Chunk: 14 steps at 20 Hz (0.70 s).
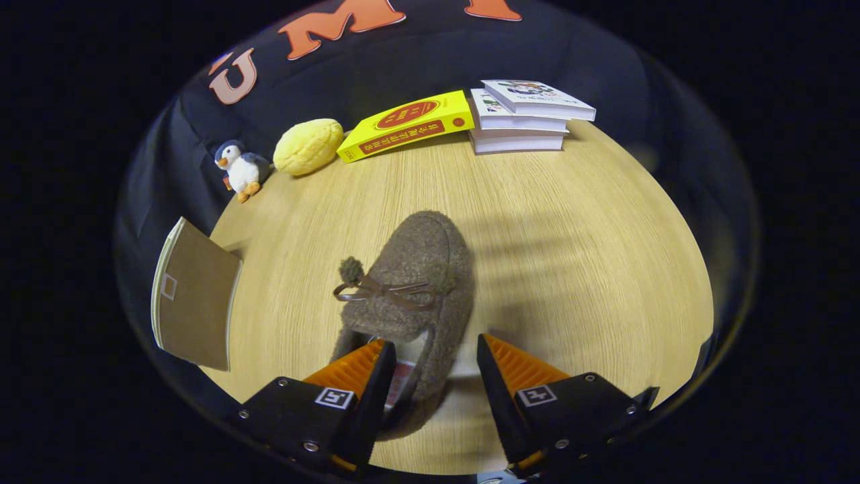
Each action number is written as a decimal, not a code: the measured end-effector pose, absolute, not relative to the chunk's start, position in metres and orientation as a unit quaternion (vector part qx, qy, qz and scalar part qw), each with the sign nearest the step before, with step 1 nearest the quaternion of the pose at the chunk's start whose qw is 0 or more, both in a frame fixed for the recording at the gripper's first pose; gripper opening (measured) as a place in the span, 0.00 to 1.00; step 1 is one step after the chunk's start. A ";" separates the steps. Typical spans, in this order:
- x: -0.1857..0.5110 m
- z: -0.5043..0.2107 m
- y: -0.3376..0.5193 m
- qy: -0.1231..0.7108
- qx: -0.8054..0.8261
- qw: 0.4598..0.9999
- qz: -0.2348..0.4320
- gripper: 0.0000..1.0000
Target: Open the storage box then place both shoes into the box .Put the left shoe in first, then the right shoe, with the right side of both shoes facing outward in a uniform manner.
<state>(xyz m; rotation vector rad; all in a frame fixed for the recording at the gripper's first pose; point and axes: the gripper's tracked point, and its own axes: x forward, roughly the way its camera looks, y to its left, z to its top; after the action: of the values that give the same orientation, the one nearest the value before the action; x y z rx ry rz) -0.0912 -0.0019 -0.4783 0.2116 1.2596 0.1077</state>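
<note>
The hand-held gripper (433, 356) shows at the bottom centre of the frame, its fingers spread wide. The left finger (356, 370) sits over the heel opening of the shoe (416, 269); the right finger (517, 370) stands clear of the shoe's side, so nothing is clamped. The shoe, brown and fuzzy with a bow, lies mid-frame on the bench (571, 235), toe pointing away. At left a brown flap (195, 296) stands tilted. Along the top: a penguin toy (240, 168), a yellow bun (308, 146), a yellow book (406, 124) and stacked books (524, 117).
</note>
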 end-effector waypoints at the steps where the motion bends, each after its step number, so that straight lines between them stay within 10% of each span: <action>1: -0.086 -0.482 -0.002 0.585 0.101 0.804 0.045 0.64; 5: -0.085 -0.496 0.002 0.601 0.158 0.783 0.017 0.35; 14: -0.087 -0.474 0.011 0.609 0.172 0.774 -0.030 0.08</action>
<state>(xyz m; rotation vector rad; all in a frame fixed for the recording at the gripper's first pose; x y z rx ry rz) -0.0871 0.0115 -0.4741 0.3733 1.3195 -0.0649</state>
